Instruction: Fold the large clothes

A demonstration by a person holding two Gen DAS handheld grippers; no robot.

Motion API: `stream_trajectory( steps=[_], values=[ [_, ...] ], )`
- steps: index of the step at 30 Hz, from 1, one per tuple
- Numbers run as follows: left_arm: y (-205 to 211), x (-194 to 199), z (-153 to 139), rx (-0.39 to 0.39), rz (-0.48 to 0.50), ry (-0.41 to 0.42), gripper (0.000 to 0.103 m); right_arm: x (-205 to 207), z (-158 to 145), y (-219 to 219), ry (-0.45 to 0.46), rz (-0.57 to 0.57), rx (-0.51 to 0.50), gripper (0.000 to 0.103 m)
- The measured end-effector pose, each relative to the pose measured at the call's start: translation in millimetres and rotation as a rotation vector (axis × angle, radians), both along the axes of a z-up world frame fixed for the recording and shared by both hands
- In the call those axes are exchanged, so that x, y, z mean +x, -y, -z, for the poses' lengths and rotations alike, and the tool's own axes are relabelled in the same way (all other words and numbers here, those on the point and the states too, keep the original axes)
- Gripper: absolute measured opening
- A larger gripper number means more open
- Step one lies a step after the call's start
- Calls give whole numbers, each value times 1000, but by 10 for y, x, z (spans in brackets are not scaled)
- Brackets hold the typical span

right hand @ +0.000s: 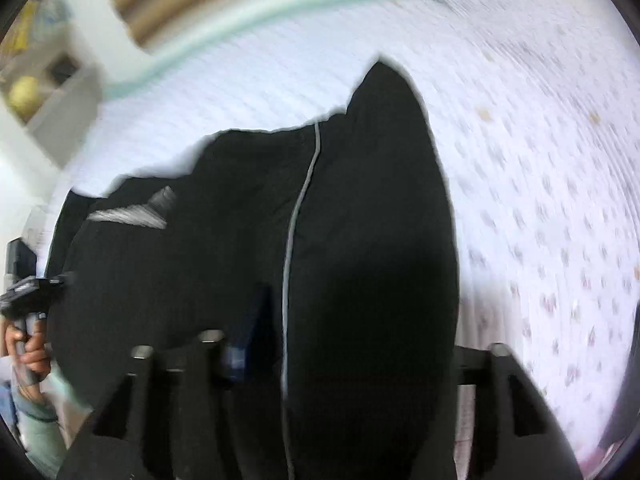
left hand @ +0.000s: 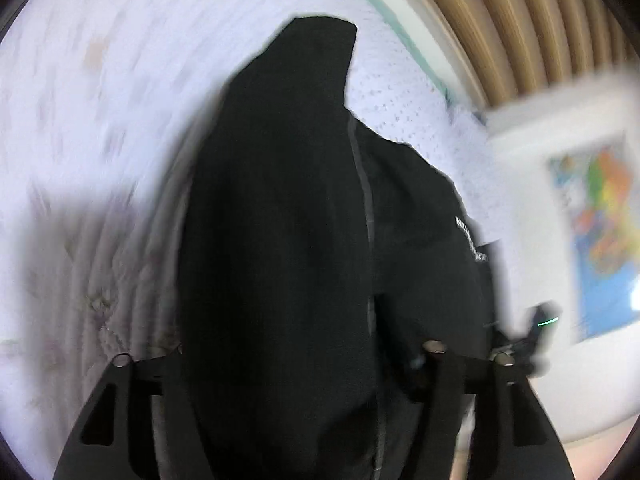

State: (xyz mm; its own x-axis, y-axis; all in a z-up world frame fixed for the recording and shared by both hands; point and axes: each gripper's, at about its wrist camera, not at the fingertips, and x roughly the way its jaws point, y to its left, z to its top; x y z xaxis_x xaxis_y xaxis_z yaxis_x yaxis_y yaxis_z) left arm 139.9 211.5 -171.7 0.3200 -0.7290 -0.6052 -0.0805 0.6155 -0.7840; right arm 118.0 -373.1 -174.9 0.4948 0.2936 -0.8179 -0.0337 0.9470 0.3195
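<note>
A large black garment (left hand: 280, 220) with a thin grey seam line lies on a white patterned bedspread (left hand: 100, 100); in the right wrist view the garment (right hand: 360, 240) also shows a white print near its left edge. My left gripper (left hand: 312, 356) stands open low over the cloth, which fills the space between its fingers, and its left fingertip (left hand: 120, 360) is clear of the fabric. My right gripper (right hand: 320, 350) is open too, with the cloth between its fingers and a gap at the right fingertip (right hand: 498, 348). Both views are motion-blurred.
The bedspread (right hand: 540, 200) runs wide around the garment and has a teal-trimmed far edge (right hand: 224, 28). Behind it is a ribbed wooden panel (left hand: 520, 20). A white shelf unit (left hand: 560, 128) with a colourful picture stands beside the bed. A hand (right hand: 32, 352) in a pale green sleeve holds the other gripper.
</note>
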Motion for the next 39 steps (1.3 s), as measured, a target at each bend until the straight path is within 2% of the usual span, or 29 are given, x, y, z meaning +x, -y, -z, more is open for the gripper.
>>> stream_trajectory(
  steps=[1, 2, 4, 5, 6, 8, 10, 12, 14, 15, 17, 19, 21, 23, 24, 25, 26, 29, 30, 32, 33, 34, 35, 39],
  values=[
    [-154, -22, 156, -138, -19, -9, 67, -11, 150, 138, -23, 20, 75, 68],
    [-287, -49, 244, -233, -40, -10, 67, -17, 219, 240, -40, 38, 138, 74],
    [-470, -86, 286, -308, -77, -6, 66, -30, 375, 514, -104, 92, 294, 80],
    [-558, -97, 259, -297, -97, -3, 66, -35, 440, 617, -136, 111, 341, 84],
    [-609, -97, 213, -267, -102, 0, 66, -39, 502, 700, -167, 119, 382, 85],
    [-689, -139, -58, -91, -112, 44, 66, -61, 500, 767, -189, 120, 378, 85],
    [-643, -234, -410, 89, -104, 105, 64, -118, 354, 773, -164, 121, 291, 85],
    [-484, -349, -812, 286, -82, 192, 64, -229, 28, 744, -86, 143, 162, 85],
    [-237, -435, -1126, 428, -48, 288, 65, -360, -333, 683, 11, 181, 44, 85],
    [-145, -425, -1235, 457, -30, 329, 65, -408, -492, 600, 55, 192, 14, 86],
    [146, -403, -1365, 462, 9, 386, 65, -420, -732, 410, 137, 186, 11, 87],
    [421, -390, -1388, 451, 41, 384, 65, -405, -765, 215, 158, 128, 59, 87],
    [646, -392, -1296, 443, 80, 378, 65, -356, -678, -115, 123, 60, 69, 87],
    [858, -324, -1075, 503, 98, 340, 65, -313, -522, -338, 87, 23, 53, 86],
    [911, -258, -900, 565, 95, 294, 65, -265, -402, -462, 56, 16, 32, 86],
    [951, -187, -771, 596, 100, 270, 65, -187, -225, -565, -4, 14, -7, 86],
    [946, -159, -684, 588, 104, 265, 66, -108, -68, -678, -42, 5, -48, 87],
    [791, -142, -657, 507, 43, 235, 66, -105, 44, -793, -9, 15, -123, 88],
    [803, -175, -702, 533, 26, 240, 66, -134, 28, -799, -5, 26, -127, 88],
    [976, -336, -868, 709, 5, 302, 66, -155, -63, -907, 19, 47, -133, 88],
    [1140, -475, -987, 813, 14, 369, 66, -199, -119, -922, 38, 54, -149, 88],
    [1236, -577, -1069, 850, 22, 417, 66, -265, -191, -939, 65, 62, -176, 88],
    [1345, -720, -1179, 861, 22, 471, 66, -331, -267, -971, 98, 63, -199, 88],
    [1533, -1055, -1510, 838, 9, 549, 66, -564, -663, -1073, 200, 52, -218, 88]
  ],
)
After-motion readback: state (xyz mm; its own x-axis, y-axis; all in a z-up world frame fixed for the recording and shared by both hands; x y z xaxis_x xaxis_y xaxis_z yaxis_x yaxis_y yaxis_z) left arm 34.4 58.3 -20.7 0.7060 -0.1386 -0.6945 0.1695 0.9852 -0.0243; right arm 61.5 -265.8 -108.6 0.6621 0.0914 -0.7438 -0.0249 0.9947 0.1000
